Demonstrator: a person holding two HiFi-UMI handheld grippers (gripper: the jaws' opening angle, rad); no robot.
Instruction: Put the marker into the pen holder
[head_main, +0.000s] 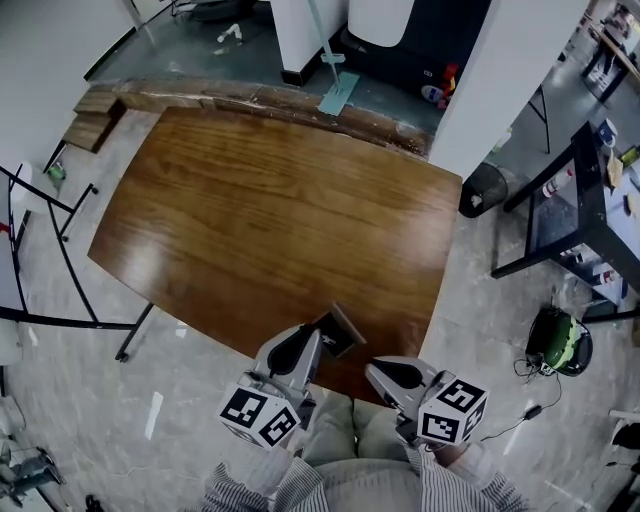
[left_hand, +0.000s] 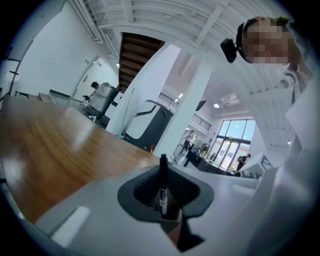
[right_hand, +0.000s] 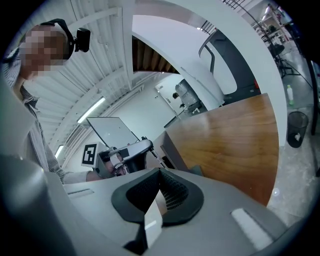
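Observation:
A black marker (left_hand: 163, 185) with a white label stands upright between the jaws of my left gripper (left_hand: 165, 200), which is shut on it. In the head view the left gripper (head_main: 318, 340) hangs over the front edge of the brown wooden table (head_main: 270, 200), its tip beside a dark box-shaped pen holder (head_main: 340, 328). My right gripper (head_main: 372, 368) is just to the right of the holder. In the right gripper view the grey-brown pen holder (right_hand: 167, 145) stands straight ahead, and the right gripper (right_hand: 157, 192) is shut on a pale thin edge that seems to be its wall.
A mop (head_main: 335, 90) leans at the table's far edge. A black bin (head_main: 485, 190) and a dark desk (head_main: 570, 200) stand to the right, a metal rack (head_main: 40, 250) to the left. The person's lap lies below the grippers.

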